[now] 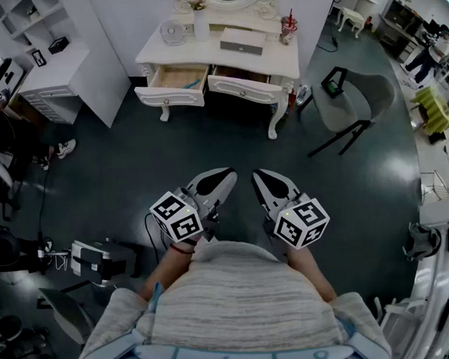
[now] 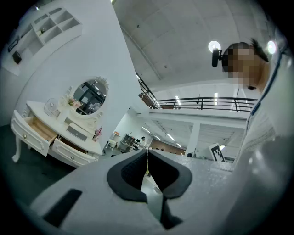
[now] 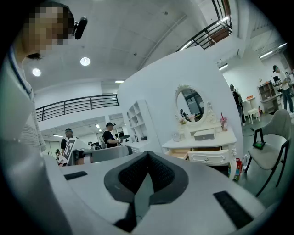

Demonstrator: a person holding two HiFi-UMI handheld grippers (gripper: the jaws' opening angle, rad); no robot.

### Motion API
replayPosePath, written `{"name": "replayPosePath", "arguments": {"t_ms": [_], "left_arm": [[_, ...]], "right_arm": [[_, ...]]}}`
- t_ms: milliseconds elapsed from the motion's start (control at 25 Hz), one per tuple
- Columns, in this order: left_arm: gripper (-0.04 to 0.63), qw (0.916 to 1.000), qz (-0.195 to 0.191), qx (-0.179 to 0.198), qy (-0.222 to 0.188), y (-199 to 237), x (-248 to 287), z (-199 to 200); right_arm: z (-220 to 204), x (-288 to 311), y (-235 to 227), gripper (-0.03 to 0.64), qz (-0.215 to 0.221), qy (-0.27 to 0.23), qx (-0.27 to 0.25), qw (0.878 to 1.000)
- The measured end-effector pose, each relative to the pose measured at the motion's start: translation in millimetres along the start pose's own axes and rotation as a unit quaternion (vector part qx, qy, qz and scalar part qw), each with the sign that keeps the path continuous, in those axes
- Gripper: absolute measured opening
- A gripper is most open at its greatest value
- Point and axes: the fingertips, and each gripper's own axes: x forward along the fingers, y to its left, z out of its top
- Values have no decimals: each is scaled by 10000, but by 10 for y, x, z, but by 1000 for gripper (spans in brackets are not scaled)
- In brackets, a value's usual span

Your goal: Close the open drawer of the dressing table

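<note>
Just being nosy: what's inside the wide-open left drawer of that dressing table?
The drawer shows a bare wooden bottom with one small bluish item near its right side, too small to identify. Its back part is hidden under the tabletop.

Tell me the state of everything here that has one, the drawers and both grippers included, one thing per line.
Left gripper: shut, empty.
Right gripper: shut, empty.
Drawer on head view's left: pulled well out.
Drawer on head view's right: partly out.
Grey chair: upright.
</note>
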Motion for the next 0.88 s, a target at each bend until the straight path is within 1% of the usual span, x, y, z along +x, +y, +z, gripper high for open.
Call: {"name": "replayPosePath", "arguments": {"t_ms": [320,560,720,880], "left_arm": [[17,9999,100,-28,-11,17,42,1],[17,9999,103,14,37,53,101,30],[17,9999,143,2,39,199,119,82],[17,9998,170,-39,10,462,156,146]], "right_arm": [[27,5,-40,9,97,2,2,10000],[68,67,-121,9,136,-14,51,9999],[128,188,-171,9,212,-130,237,9994],[155,412,-283,11,163,-211,295,9992]]}}
